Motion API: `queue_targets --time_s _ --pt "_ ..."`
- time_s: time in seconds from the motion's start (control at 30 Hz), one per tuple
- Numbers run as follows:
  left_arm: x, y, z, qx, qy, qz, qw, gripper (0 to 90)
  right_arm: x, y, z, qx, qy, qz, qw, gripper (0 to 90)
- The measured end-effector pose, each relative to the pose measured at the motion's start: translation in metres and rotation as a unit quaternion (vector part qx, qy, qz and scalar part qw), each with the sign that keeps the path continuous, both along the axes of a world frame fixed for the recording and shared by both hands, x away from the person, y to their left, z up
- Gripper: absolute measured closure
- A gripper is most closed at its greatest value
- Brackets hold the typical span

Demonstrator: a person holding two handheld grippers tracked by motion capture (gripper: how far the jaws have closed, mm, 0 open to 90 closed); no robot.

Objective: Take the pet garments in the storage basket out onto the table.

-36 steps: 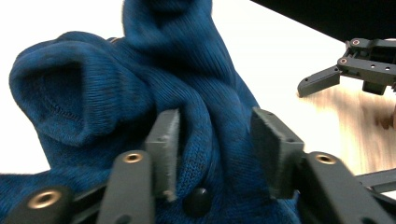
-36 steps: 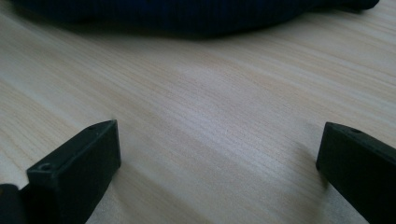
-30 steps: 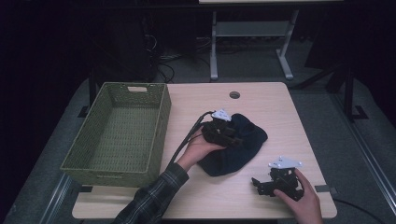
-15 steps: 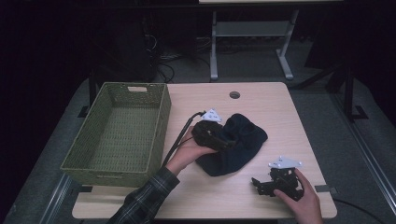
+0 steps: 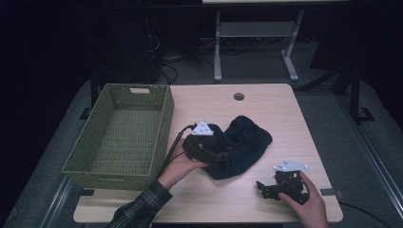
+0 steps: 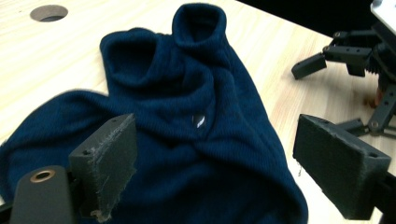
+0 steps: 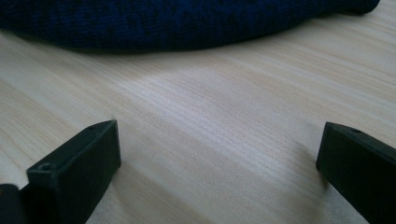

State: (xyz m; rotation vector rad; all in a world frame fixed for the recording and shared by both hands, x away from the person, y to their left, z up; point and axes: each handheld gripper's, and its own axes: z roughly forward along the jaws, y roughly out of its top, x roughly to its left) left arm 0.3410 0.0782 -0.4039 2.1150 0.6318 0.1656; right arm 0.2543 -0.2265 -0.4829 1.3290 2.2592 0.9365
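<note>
A dark navy knitted garment (image 5: 244, 140) lies crumpled on the middle of the wooden table (image 5: 271, 107). In the left gripper view the garment (image 6: 187, 116) shows a small white tag. My left gripper (image 5: 220, 156) hovers at the garment's left edge. Its jaws have just been opening and now stand wide apart (image 6: 224, 156), with the cloth below them and not pressed. My right gripper (image 5: 261, 186) rests near the table's front right edge, open (image 7: 219, 154) over bare wood. The garment's edge (image 7: 177, 23) lies beyond it.
A green woven basket (image 5: 164, 126) stands at the table's left with nothing in it. A round cable hole (image 5: 238, 96) sits near the far edge. In the left gripper view, the right gripper (image 6: 355, 60) is at the upper right. Behind the table stands a metal frame (image 5: 252, 42).
My left gripper has let go of the garment and drawn back to the left, toward the basket. The garment stays on the table. The right gripper has not moved.
</note>
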Motion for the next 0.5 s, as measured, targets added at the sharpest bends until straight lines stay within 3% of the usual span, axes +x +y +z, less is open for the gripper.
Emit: queue_targets --time_s 0.23,0.5 --pt "-0.019 0.017 -0.009 0.011 -0.012 0.016 0.9997 13.2 0.000 0.000 0.000 0.001 0.000 -0.001 1.0000 0.0" --pt "-0.035 0.030 -0.025 0.027 -0.008 0.029 0.9992 13.0 0.000 0.000 0.000 0.001 0.000 -0.001 1.0000 0.0"
